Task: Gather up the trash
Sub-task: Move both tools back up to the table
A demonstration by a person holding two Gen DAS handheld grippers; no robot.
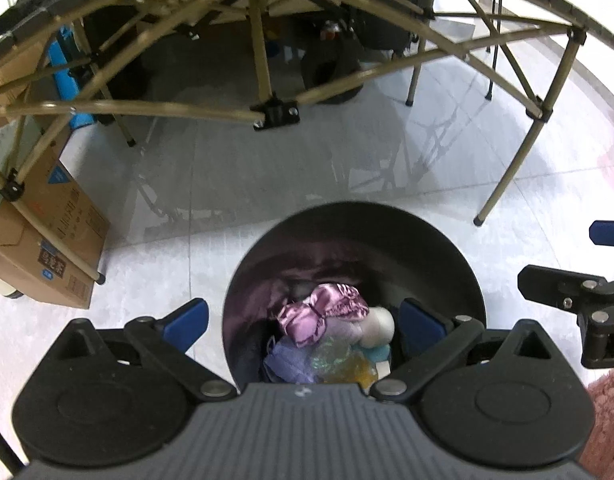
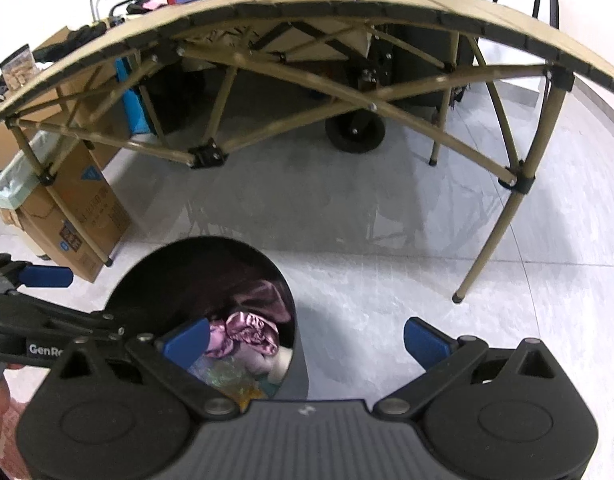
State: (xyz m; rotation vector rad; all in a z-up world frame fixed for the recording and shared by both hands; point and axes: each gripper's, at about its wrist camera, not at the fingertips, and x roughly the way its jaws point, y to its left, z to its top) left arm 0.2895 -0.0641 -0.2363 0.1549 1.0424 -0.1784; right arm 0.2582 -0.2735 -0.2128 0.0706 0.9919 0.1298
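Note:
A black round trash bin [image 1: 447, 248] stands on the pale floor; it also shows in the right wrist view [image 2: 155, 264]. Inside lie a shiny pink wrapper [image 1: 323, 314], a purple piece [image 1: 285, 364], a white lump [image 1: 381, 324] and iridescent film [image 1: 331, 358]. The pink wrapper also shows in the right wrist view [image 2: 247, 334]. My left gripper [image 1: 305, 322] is open and empty directly above the bin's mouth. My right gripper [image 2: 307, 338] is open and empty above the bin's right rim. The right gripper also shows at the left view's right edge [image 1: 579, 300].
A folding table with tan legs [image 2: 487, 236] and cross braces [image 1: 275, 114] stands just behind the bin. Cardboard boxes [image 1: 47, 256] sit at the left. A black wheeled cart [image 2: 357, 130] is under the table. A pink rug [image 1: 611, 420] lies at lower right.

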